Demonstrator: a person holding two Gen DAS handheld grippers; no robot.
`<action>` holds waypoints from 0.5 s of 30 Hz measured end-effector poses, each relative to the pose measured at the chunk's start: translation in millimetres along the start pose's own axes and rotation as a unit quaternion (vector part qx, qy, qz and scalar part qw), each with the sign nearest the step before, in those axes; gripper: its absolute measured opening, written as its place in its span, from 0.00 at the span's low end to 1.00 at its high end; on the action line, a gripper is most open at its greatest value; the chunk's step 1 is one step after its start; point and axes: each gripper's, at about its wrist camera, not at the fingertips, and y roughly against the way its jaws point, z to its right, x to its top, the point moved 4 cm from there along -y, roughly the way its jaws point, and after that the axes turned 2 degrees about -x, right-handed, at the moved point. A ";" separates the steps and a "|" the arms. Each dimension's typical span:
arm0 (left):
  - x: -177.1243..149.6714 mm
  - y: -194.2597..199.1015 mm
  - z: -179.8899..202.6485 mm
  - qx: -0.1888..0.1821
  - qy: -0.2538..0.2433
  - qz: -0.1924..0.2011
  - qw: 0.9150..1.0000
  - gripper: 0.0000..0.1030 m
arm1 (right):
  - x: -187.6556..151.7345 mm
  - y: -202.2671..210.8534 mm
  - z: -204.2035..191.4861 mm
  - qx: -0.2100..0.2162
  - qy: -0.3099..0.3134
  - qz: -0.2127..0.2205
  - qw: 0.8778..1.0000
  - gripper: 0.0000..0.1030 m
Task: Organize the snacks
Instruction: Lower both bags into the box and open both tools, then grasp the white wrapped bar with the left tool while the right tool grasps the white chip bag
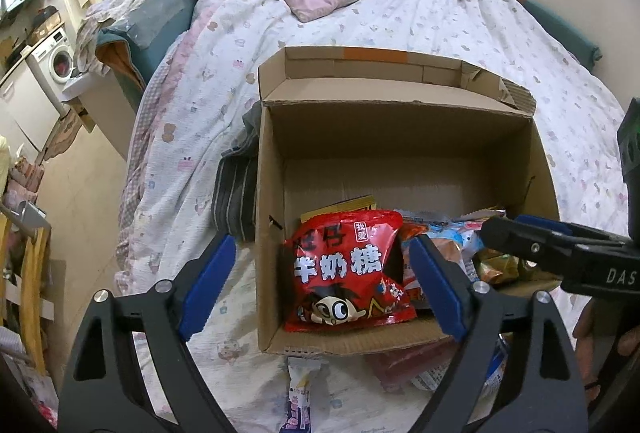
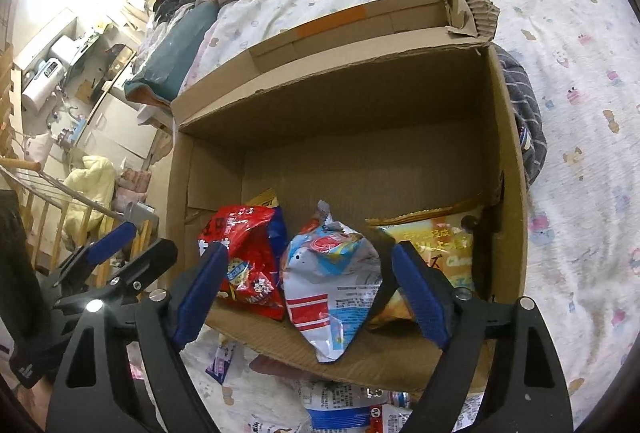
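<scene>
1. An open cardboard box (image 1: 400,137) sits on the bed (image 1: 460,25). Its far half is bare cardboard floor, and its near wall is low, with the far flap standing up behind.
2. The left gripper (image 1: 320,285) hangs over the box's near left corner with its jaws spread wide, holding nothing. The red candy bag (image 1: 348,269) stands between them inside the box, against the near wall.
3. The right gripper (image 2: 308,293) has its jaws spread too. The white-and-blue snack bag (image 2: 332,281) lies between them, draped over the near wall and touching neither pad that I can tell.
4. A yellow cheese-snack bag (image 2: 436,245) leans in the right corner, beside the right jaw. A red packet (image 2: 248,253) crowds the left jaw.
5. More packets (image 2: 352,413) lie on the bed just before the box. A striped garment (image 2: 524,121) is pressed against one side wall.
</scene>
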 end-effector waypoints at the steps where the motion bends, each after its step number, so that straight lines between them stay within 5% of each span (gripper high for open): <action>1: -0.6 0.6 -0.2 0.001 -0.001 0.001 1.000 0.84 | 0.6 0.1 0.7 -0.002 0.000 0.000 1.000 0.84; 15: -9.4 25.6 -19.1 -0.016 0.052 0.007 0.999 0.84 | -15.6 33.6 -6.9 -0.006 0.005 0.021 1.000 0.84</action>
